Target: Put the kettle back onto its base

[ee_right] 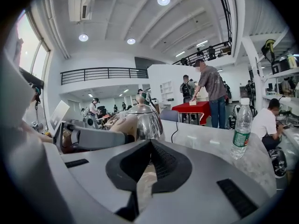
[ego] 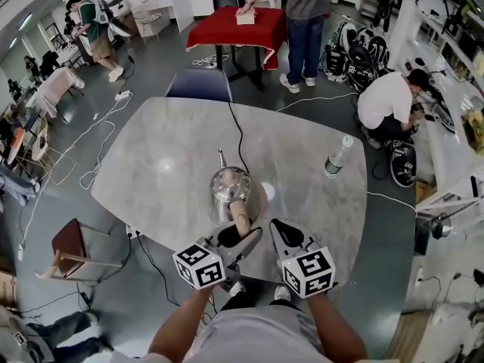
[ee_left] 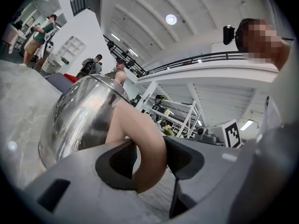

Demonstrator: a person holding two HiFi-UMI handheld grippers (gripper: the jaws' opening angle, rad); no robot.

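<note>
A shiny steel kettle [ego: 228, 186] [ee_left: 79, 120] [ee_right: 145, 120] with a thin spout stands near the front of the grey marble table [ego: 151, 172]. Its tan handle [ego: 240, 216] [ee_left: 145, 148] points toward me. My left gripper [ego: 240, 234] [ee_left: 149, 157] holds this handle, with a pad pressed on each side. My right gripper [ego: 286, 233] [ee_right: 150, 146] hangs just right of the handle, shut and holding nothing. A black cord [ego: 238, 134] runs across the table to the kettle's foot. The base itself is hidden under the kettle, and I cannot tell whether the kettle rests on it.
A plastic water bottle [ego: 335, 157] [ee_right: 242, 125] stands at the table's right edge. A blue chair [ego: 199, 84] is at the far side and a wooden stool [ego: 76, 244] at the left. People stand by a red table [ego: 238, 29] beyond.
</note>
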